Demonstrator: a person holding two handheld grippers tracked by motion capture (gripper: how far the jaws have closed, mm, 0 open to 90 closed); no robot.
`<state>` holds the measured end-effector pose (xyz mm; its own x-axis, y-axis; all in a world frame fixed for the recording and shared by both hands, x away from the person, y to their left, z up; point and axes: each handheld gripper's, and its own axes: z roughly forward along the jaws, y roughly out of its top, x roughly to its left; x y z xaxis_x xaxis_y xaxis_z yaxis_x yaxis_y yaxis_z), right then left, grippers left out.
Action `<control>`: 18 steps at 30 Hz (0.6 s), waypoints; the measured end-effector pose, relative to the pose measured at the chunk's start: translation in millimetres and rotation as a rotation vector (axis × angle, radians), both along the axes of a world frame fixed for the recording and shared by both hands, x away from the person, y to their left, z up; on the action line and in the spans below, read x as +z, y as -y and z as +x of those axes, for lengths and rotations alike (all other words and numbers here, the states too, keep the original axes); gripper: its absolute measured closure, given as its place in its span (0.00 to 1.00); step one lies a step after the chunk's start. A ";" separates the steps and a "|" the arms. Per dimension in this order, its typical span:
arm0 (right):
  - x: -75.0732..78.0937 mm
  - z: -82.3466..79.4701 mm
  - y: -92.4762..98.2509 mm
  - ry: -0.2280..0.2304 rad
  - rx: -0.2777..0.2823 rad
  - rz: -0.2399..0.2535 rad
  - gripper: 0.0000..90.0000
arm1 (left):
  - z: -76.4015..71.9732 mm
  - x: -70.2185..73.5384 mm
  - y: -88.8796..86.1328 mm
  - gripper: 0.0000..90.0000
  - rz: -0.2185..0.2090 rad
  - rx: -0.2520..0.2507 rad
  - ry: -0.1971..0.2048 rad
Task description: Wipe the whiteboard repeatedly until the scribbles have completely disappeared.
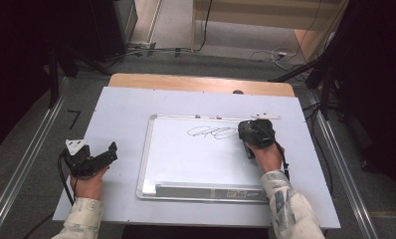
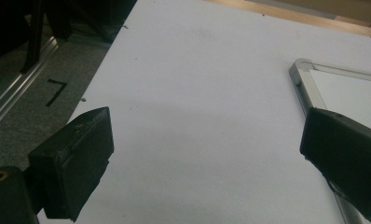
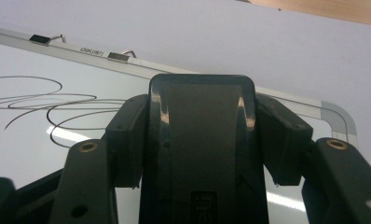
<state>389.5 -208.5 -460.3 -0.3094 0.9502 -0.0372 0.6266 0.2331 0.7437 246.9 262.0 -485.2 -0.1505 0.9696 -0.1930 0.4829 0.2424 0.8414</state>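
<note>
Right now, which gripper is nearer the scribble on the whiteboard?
Right. The right gripper sits beside the scribble, clamping a black eraser; the left gripper rests off the whiteboard.

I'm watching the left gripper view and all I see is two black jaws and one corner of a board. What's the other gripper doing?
Observer: The right gripper is shut on a black eraser.
Operator: Is there anything on the board to rub out?
Observer: Yes, a looping black scribble near the top of the board.
Operator: Is the eraser close to it?
Observer: It sits right at the scribble's right end.
</note>
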 end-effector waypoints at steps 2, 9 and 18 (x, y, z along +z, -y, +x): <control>0.1 2.4 -0.7 0.001 -0.004 0.002 0.43 | 0.1 0.0 0.2 0.03 0.000 -0.001 0.000; -5.0 10.4 -1.6 -0.012 -0.010 0.009 0.43 | 0.2 -0.2 -0.1 0.03 0.000 -0.002 -0.001; -12.6 18.2 -4.1 -0.022 -0.023 0.003 0.43 | 0.4 -0.4 -0.6 0.03 0.002 -0.003 -0.003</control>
<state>407.7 -204.4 -472.8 -0.2886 0.9571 -0.0275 0.6483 0.2165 0.7300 247.4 262.6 -485.6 -0.1483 0.9703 -0.1909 0.4863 0.2397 0.8403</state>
